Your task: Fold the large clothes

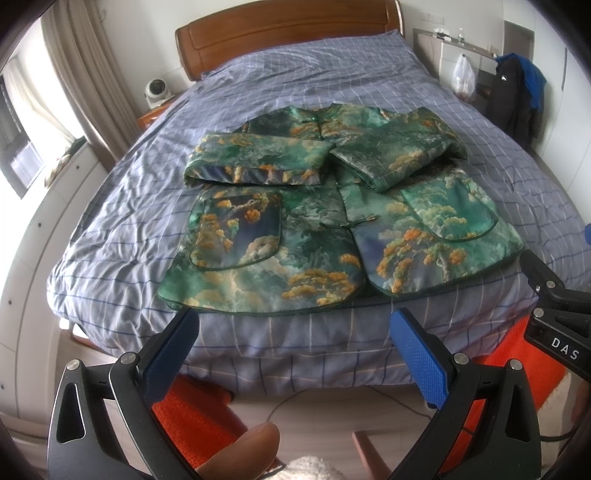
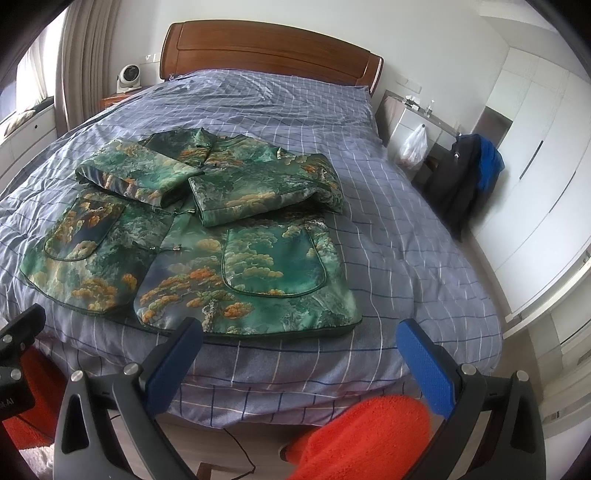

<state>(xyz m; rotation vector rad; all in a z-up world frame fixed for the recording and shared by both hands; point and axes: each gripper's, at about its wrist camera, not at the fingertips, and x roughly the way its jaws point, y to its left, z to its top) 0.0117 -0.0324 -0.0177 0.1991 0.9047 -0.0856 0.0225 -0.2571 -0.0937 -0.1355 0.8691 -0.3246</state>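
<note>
Presently, both tools are held off the near edge of the bed, neither touching cloth. The left tool has its blue fingers set wide apart with nothing between them. The right tool stands likewise, jaws spread and empty.

The jacket, green with orange tree print, lies flat on the checked cover, front up. Its collar points to the far headboard and its hem runs along the near edge of the bed, so the long axis runs near to far, straight away from both tools. Both sleeves are already folded in across the chest: the left sleeve lies crosswise, the right sleeve lies angled beside it, the cuffs nearly meeting at the centre line. Below them the two patch pockets lie flat, left pocket and right pocket.

Judgement: the sleeve stage appears complete; a hem-to-collar fold remains. The hem lies just ahead of both tools. The left tool faces the left hem corner, the right tool faces the right hem corner; each is nearer its own side, so a matched two-tool lift seems indicated. Risk: the glossy fabric may slip and the loose sleeves may shift when the hem is carried over.
</note>
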